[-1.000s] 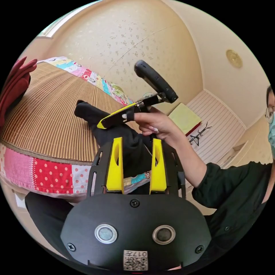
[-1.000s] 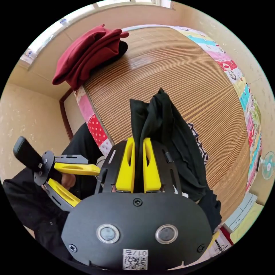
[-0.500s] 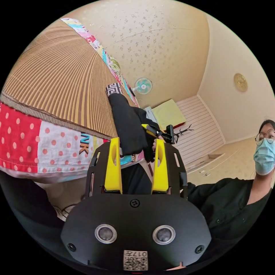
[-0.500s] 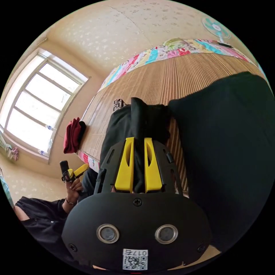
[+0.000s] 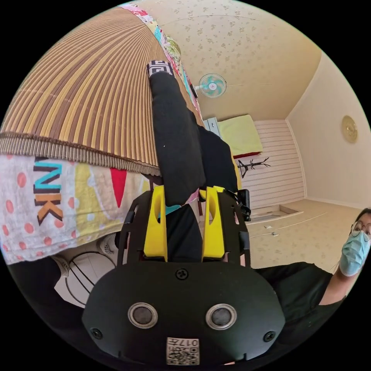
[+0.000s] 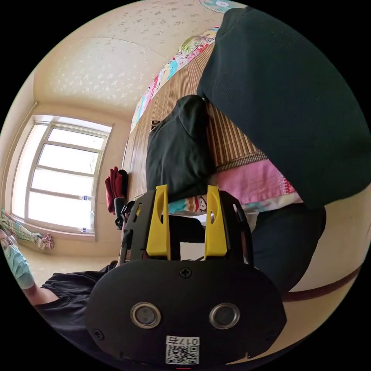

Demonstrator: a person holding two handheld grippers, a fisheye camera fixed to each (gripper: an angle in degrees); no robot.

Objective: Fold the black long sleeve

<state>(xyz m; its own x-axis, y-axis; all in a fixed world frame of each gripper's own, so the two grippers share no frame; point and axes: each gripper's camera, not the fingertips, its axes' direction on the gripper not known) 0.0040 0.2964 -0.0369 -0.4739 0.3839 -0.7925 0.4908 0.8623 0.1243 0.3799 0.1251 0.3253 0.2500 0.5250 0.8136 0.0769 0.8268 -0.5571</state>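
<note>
Claws spread at the bed's edge

Left claw (image 5: 184, 220) stands spread, black long sleeve (image 5: 176, 135) between but unpinched. Right claw (image 6: 187, 221) gapes, empty. Garment lies lengthwise across the striped mat (image 5: 89, 96), patterned cuff (image 5: 159, 68) farthest away.

On the striped mat (image 5: 77, 100) the wide part beside the black long sleeve (image 5: 176, 143) lies bare, so a gripper can pass there. In the right gripper view a big dark cloth (image 6: 286, 104) hangs close in front and blocks 1 whole side. A folded red cloth (image 6: 114, 187) sits at the far end of the mat (image 6: 224, 139), well apart from the black long sleeve (image 6: 176, 154).
</note>
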